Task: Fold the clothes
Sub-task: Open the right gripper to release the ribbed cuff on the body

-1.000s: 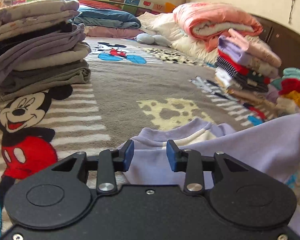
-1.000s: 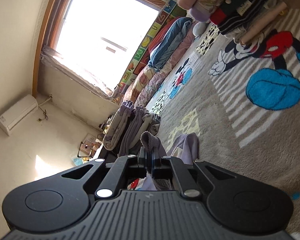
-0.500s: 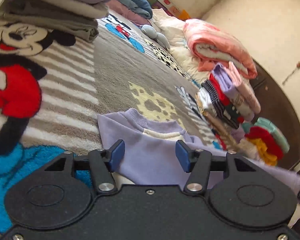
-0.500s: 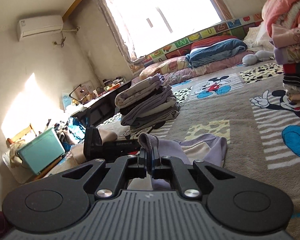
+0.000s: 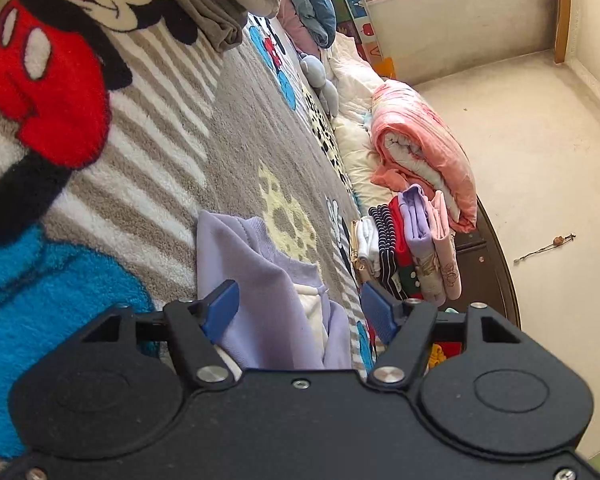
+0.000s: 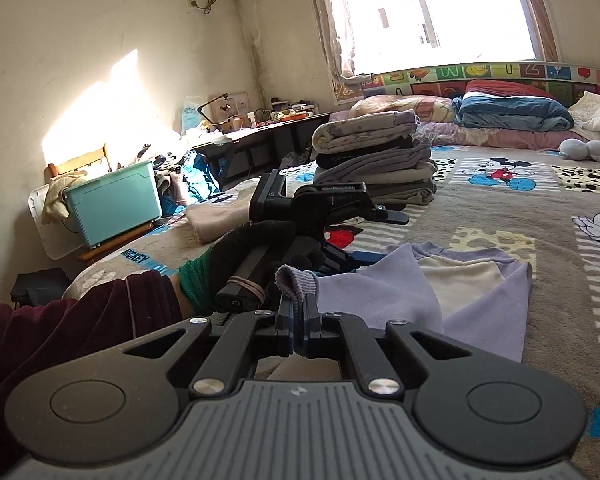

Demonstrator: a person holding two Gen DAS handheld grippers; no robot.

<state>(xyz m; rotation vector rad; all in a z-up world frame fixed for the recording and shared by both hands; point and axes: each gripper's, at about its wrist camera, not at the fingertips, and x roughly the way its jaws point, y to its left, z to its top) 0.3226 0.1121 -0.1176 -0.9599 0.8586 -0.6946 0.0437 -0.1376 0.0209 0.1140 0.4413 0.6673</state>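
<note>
- Sweatshirt [image 6: 476, 296], lilac, is spread on the bed beside the folded stack [image 6: 374, 164].
- Its cuff is pinched by the right hand-held gripper [image 6: 298, 334].
- The left hand-held gripper [image 5: 296, 312] is held wide over the shoulder; it should be closed before folding.

Lilac top [image 5: 260, 280] lower part behind gripper body, desk clutter [image 6: 260, 114] indistinct

the sweatshirt [image 6: 476, 292] lies on the bed blanket [image 6: 520, 216], centre right of the frame. a folded stack [image 6: 376, 160] sits behind it; the storage box [image 6: 114, 202] stands far left, beside the bed.
</note>
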